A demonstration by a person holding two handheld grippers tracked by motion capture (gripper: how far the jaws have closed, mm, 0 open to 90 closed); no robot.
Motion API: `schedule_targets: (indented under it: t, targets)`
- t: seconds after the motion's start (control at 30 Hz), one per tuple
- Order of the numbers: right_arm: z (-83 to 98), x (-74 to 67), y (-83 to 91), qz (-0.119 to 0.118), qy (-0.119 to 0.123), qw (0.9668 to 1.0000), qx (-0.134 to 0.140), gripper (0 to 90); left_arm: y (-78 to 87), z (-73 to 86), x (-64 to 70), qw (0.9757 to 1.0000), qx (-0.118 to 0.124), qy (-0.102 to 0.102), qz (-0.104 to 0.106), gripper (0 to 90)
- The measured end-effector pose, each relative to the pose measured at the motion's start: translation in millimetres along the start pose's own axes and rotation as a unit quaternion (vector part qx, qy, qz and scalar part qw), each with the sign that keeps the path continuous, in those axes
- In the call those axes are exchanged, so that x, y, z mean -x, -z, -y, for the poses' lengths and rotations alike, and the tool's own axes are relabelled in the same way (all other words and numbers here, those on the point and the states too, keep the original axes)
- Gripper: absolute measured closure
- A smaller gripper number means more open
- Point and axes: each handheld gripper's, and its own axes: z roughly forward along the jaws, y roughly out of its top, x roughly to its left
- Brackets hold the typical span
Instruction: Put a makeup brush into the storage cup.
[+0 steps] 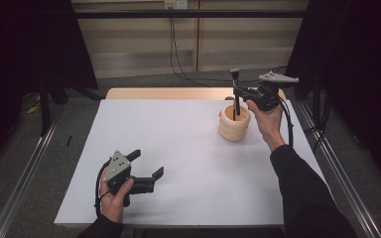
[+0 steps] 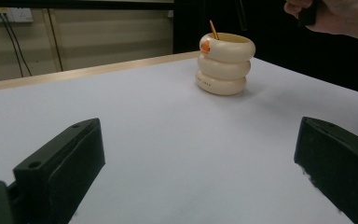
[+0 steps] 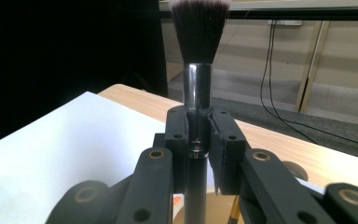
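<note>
Right gripper (image 1: 236, 92): jaws clamped narrow on the makeup brush (image 3: 198, 70), squeezing its shiny ferrule, bristles up, handle hanging straight down below the jaws.
Brush position: its lower end sits inside the mouth of the cream ringed holder (image 1: 234, 123), directly under the right gripper.
Left gripper (image 1: 149, 164): jaws spread wide with nothing between them, parked low over the white table (image 1: 178, 163), the holder well ahead of it and far off.
Also in the holder: a thin gold-handled tool (image 2: 213, 30) leans against the rim, just beside the brush's path.
Risk, tipping: the holder stands unsupported; a sideways drag of the brush against its rim could topple or slide it.
Risk, slip: the grip is on smooth metal, so the brush may swivel or slide down between the pads.
Risk, snag: the handle could catch the gold tool and lever it out.
Risk, edge: the holder stands near the table's far side, so a shove away from the person could carry it off the white surface.
</note>
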Motion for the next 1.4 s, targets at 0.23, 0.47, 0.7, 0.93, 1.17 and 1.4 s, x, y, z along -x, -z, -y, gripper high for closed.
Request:
schedule_targets:
  t: [0.23, 0.47, 0.7, 0.93, 1.17, 1.4]
  targets:
    - [5.0, 4.2, -5.7, 0.005, -0.006, 1.0000, 0.000, 78.8, 0.3, -0.3, 0.3, 1.0000, 0.001, -0.001, 0.004, 1.5]
    - [11.8, 6.6, -11.2, 0.006, -0.007, 0.9999, -0.012, 78.7, 0.2, -0.1, 0.1, 1.0000, 0.000, 0.001, 0.002, 1.5]
    - [17.7, 9.9, -9.7, 0.014, -0.009, 0.9998, -0.013, 78.8, 0.2, -0.3, -0.1, 1.0000, 0.001, -0.003, 0.002, 1.5]
    - [25.4, 12.3, -8.4, 0.019, -0.018, 0.9995, -0.016, 78.8, -0.6, 0.0, 0.6, 1.0000, 0.000, 0.001, 0.003, 1.5]
    - [31.5, 10.7, -9.4, 0.019, -0.008, 0.9995, -0.024, 78.7, 0.5, -0.2, 0.3, 1.0000, 0.002, 0.000, 0.004, 1.5]
    - [44.7, 15.0, -9.4, 0.024, -0.018, 0.9991, -0.029, 78.7, 0.0, -0.1, 0.1, 1.0000, 0.001, -0.002, 0.003, 1.5]
